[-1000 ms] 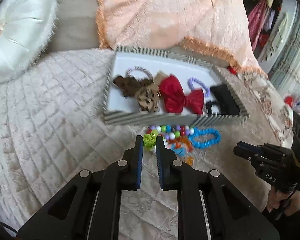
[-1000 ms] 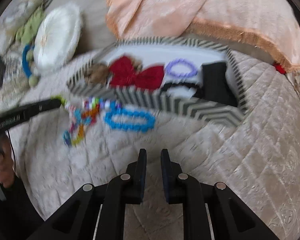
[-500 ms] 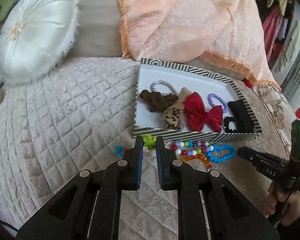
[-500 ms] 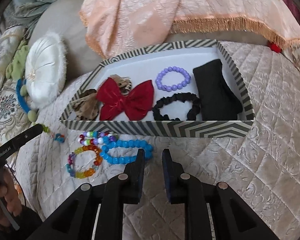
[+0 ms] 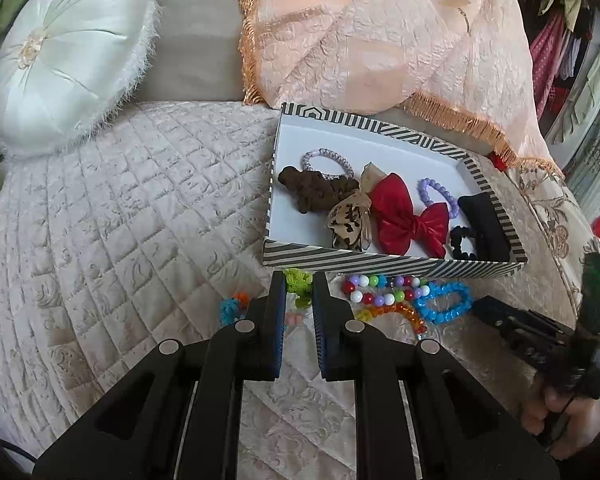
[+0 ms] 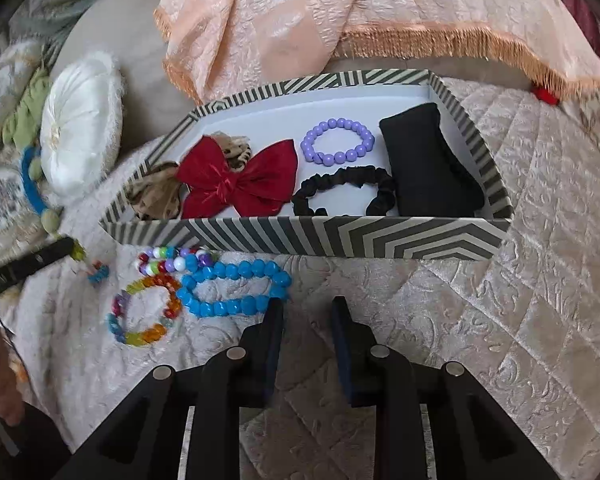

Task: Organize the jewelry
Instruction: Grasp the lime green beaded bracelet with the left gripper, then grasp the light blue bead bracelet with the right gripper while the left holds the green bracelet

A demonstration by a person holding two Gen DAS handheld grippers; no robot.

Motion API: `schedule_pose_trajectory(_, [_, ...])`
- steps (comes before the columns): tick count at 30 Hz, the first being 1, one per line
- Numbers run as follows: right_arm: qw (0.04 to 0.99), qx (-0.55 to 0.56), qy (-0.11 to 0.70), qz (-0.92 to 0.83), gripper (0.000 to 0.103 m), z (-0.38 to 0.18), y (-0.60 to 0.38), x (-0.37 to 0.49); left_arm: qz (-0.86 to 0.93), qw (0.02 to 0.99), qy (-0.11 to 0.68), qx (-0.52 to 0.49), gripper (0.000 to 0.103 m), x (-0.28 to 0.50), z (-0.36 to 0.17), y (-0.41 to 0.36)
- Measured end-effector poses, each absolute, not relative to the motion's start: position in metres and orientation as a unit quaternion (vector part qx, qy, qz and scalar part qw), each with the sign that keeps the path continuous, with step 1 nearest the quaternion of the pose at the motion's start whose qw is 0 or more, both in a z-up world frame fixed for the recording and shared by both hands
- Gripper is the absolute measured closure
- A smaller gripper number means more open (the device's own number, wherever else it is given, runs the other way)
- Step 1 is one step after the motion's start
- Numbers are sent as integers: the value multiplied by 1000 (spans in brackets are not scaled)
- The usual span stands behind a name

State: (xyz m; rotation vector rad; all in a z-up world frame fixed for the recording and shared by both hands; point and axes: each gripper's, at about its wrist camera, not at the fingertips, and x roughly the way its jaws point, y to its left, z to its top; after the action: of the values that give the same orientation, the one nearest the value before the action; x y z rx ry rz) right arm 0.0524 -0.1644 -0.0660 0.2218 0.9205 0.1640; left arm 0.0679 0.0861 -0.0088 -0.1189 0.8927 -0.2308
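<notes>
Blue bead bracelet (image 6: 236, 288) lay on the quilt (image 6: 500, 300) just outside the striped box (image 6: 340, 236), long axis sideways, up-left of the right gripper (image 6: 306, 312), the nearer one; jaws had just been opening, empty. Left gripper (image 5: 299, 292) clenched on a green bracelet (image 5: 298, 280).

Faint white lettering along the left gripper (image 6: 32, 265) finger in the right wrist view — too small and cut off to read, no other legible text

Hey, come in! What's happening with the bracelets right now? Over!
Left gripper shut on a green bead piece. Right gripper empty, jaws just opening beside the blue bracelet. Striped box ahead, nothing in the way.
</notes>
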Motion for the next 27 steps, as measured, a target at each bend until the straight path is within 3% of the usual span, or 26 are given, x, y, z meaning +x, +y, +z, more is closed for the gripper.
schedule_pose_trajectory(4, [904,79,410,96,80,-51,-156,38,-109,894,430,-59,92,69,-9,87])
schedule_pose_trajectory(7, [897,41,428,104,76,-53,-144,36,-110,894,431,-59,92,70,-9,85])
schedule_pose_trajectory(17, [906,64,408,90,75,-43,-154,39,-110,892,434,-57,92,71,-10,85])
schedule_pose_trajectory(18, [899,62,424,89,66,-48,-152,43,-111,892,434,-57,92,71,-10,85])
schedule_pose_trajectory(19, [891,63,441,85,36,-53,-153,46,-110,892,434,-57,92,71,-10,85])
schedule_pose_trajectory(21, [888,68,448,80,0,-58,-154,46,-110,892,434,-57,92,71,-10,85])
schedule_pose_trajectory(27, [892,69,441,71,0,-50,-154,47,-112,892,435,-58,92,71,-11,85])
